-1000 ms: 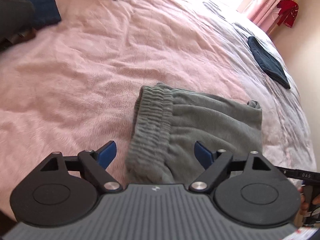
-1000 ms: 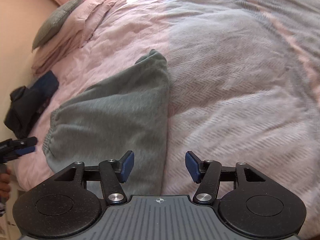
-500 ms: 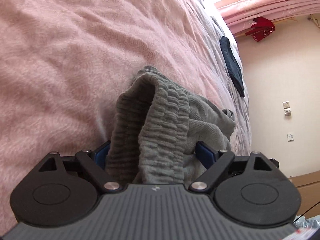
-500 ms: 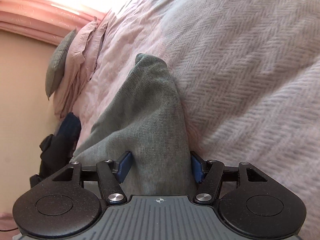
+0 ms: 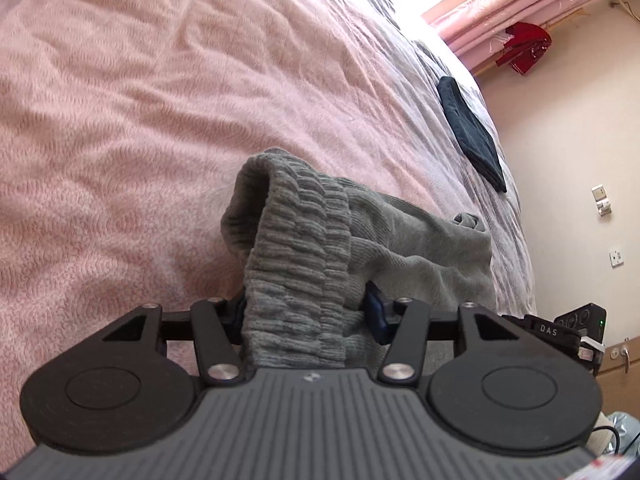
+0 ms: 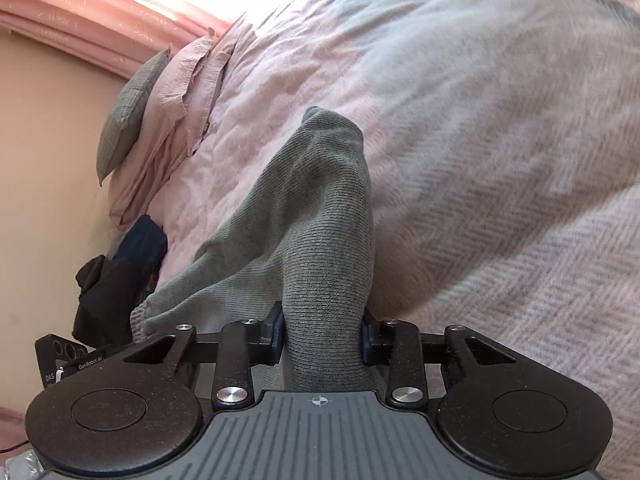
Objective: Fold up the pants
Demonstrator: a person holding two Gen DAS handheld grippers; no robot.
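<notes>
On bed | both tools, wide before, closing, pinching grey pants [image 5: 304,264]

Open pink bedspread [image 5: 152,92] beyond the pants [image 5: 304,256] — dark garment [image 5: 472,132] apparently well apart — pillows [image 6: 160,120] flank the far side.

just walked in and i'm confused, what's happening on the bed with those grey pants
A person is folding the grey pants on the bed with a handheld gripper in each hand. The left gripper is closing on the ribbed waistband end, the right gripper on the plain end. Cloth is bunched between the jaws of both, and the pads look pressed against it. The rest of the pants lies on the pink cover. A dark blue garment lies apart near the bed's far edge.
</notes>
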